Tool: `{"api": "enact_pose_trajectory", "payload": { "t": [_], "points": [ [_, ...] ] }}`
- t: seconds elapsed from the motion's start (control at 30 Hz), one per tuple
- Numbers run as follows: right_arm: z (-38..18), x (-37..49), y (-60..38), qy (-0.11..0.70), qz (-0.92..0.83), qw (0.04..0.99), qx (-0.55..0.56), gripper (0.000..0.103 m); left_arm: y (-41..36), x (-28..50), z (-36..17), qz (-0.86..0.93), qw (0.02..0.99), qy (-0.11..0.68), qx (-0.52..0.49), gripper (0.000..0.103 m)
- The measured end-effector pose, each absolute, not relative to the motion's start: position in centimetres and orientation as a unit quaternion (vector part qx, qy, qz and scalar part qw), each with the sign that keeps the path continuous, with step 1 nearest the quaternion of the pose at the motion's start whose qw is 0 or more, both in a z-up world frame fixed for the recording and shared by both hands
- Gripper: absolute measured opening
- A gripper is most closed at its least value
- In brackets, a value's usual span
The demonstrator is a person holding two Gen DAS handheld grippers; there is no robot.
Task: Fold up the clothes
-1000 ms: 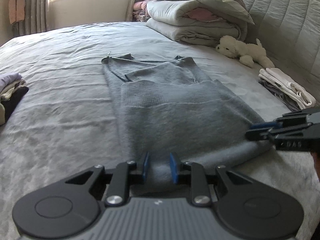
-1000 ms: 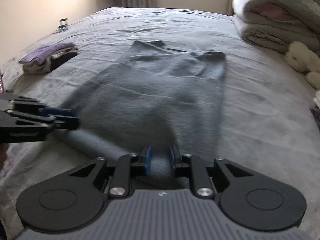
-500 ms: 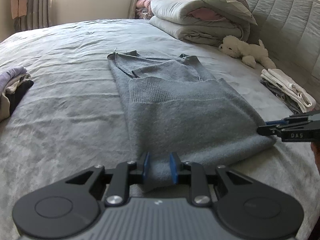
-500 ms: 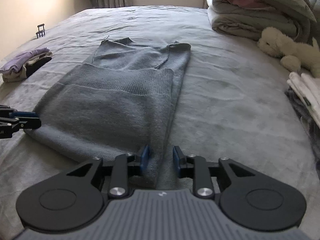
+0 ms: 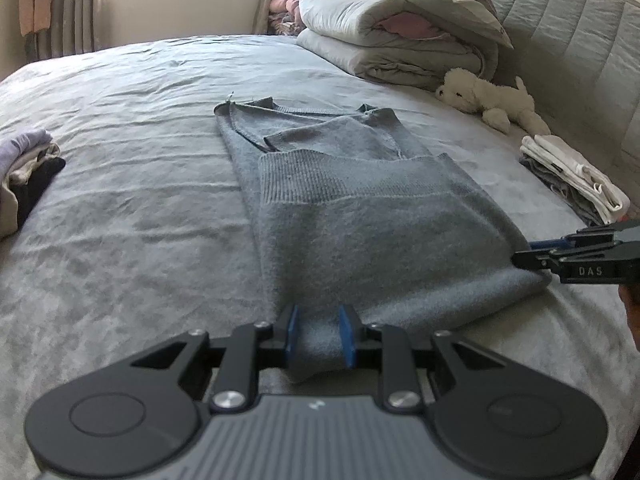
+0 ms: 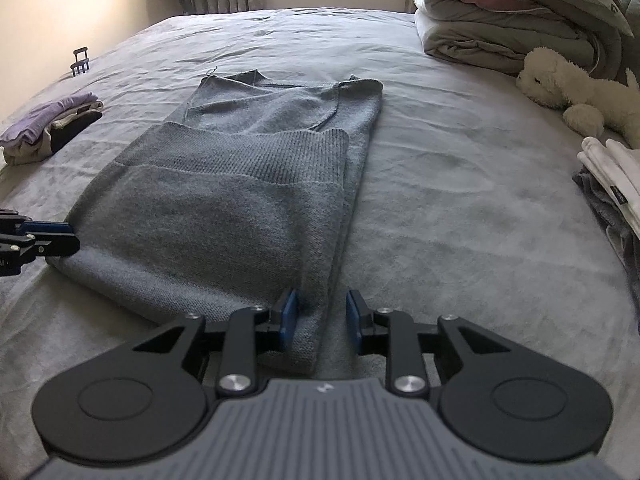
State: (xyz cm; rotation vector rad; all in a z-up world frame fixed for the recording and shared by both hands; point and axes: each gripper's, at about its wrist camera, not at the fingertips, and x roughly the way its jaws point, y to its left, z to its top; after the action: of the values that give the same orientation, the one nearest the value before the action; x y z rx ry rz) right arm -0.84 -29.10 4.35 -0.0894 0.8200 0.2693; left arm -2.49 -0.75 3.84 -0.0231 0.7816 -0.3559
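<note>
One grey knitted sweater [image 5: 360, 216] lies flat in the middle of the grey velvety bed [image 5: 132, 216], its ribbed hem doubled back over the body so the fold runs along the near edge, neckline pointing toward the window. My left gripper [image 5: 319, 334] has its blue-padded jaws clenched on the near left corner of that fold, a bunch of knit pinched between the pads. My right gripper [image 6: 322, 314] sits at the near right corner with its jaws released: the left pad rests against the sweater's edge, the right pad stands clear over bare bedding, and nothing is pressed between them. In each wrist view the other gripper shows at the frame's side, level with the fold.

Beyond the sweater, a stack of folded grey and pink duvets [image 5: 400, 40] sits at the head of the bed against the quilted grey headboard [image 5: 560, 40]. A white plush toy dog [image 5: 488, 98] lies just beside the duvets, and near it a small pile of folded white and grey clothes [image 5: 572, 176]. At the bed's opposite edge, well apart from the sweater, rests a pile of folded lilac, cream and black garments [image 6: 52, 124].
</note>
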Motion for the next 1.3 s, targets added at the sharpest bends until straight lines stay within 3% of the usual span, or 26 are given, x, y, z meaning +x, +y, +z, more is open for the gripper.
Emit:
{"api": "enact_pose_trajectory", "payload": {
  "t": [0.4, 0.53, 1.0, 1.3],
  "points": [
    [4.6, -0.7, -29.7, 0.401, 0.131, 0.906, -0.044, 0.037, -1.0, -3.1, 4.2, -0.179, 0.909, 0.373, 0.044, 0.025],
    [4.7, -0.7, -29.9, 0.402, 0.129, 0.905, -0.044, 0.040, -0.8, -3.2, 4.0, -0.174, 0.909, 0.375, 0.054, 0.045],
    [5.4, -1.4, -31.2, 0.401, 0.115, 0.908, -0.044, 0.051, -0.1, -3.1, 3.9, -0.174, 0.905, 0.386, 0.037, 0.047],
    [5.2, -2.1, -32.0, 0.389, 0.070, 0.913, -0.097, 0.052, -0.5, -3.1, 3.9, -0.168, 0.905, 0.388, 0.043, 0.048]
  ]
}}
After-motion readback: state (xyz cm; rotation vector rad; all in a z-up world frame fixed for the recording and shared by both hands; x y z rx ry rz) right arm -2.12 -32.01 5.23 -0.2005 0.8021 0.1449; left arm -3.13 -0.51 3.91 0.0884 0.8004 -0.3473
